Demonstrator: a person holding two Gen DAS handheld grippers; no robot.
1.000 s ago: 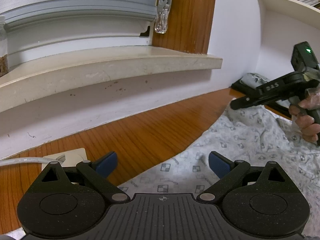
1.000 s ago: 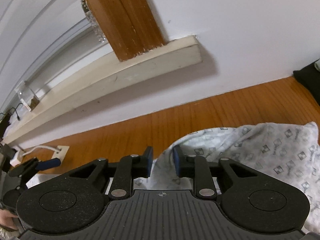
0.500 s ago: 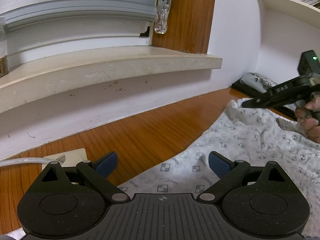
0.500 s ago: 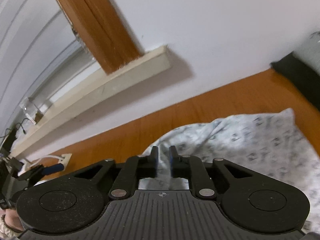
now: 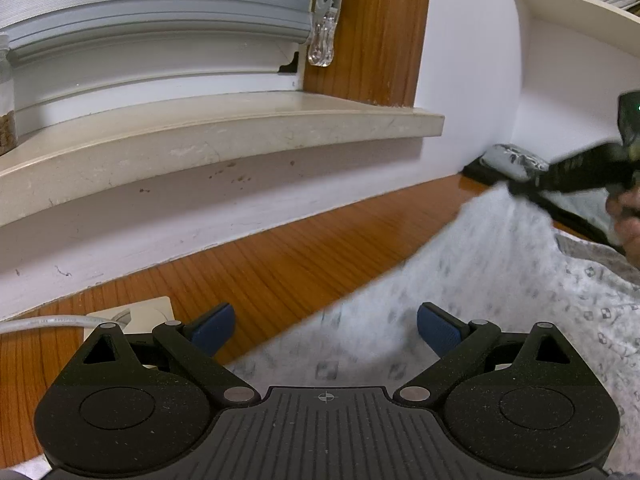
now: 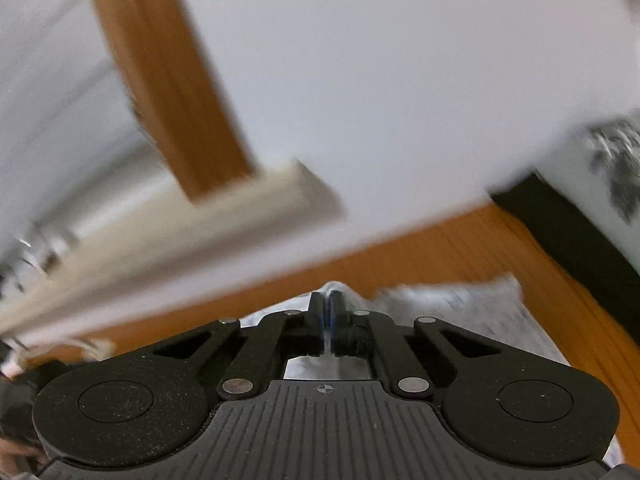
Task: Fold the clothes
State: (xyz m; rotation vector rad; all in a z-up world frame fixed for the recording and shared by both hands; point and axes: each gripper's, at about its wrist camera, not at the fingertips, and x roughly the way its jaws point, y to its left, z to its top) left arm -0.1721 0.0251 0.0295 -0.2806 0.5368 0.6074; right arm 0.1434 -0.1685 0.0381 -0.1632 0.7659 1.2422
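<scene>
Now your left gripper [image 5: 324, 330] hangs with its fingers spread wide over the patterned garment [image 5: 500, 280] lying on the wooden desk [image 5: 280, 264]; at right of frame, your right gripper [image 6: 326, 308] has its fingers pinched on the garment's edge.
</scene>
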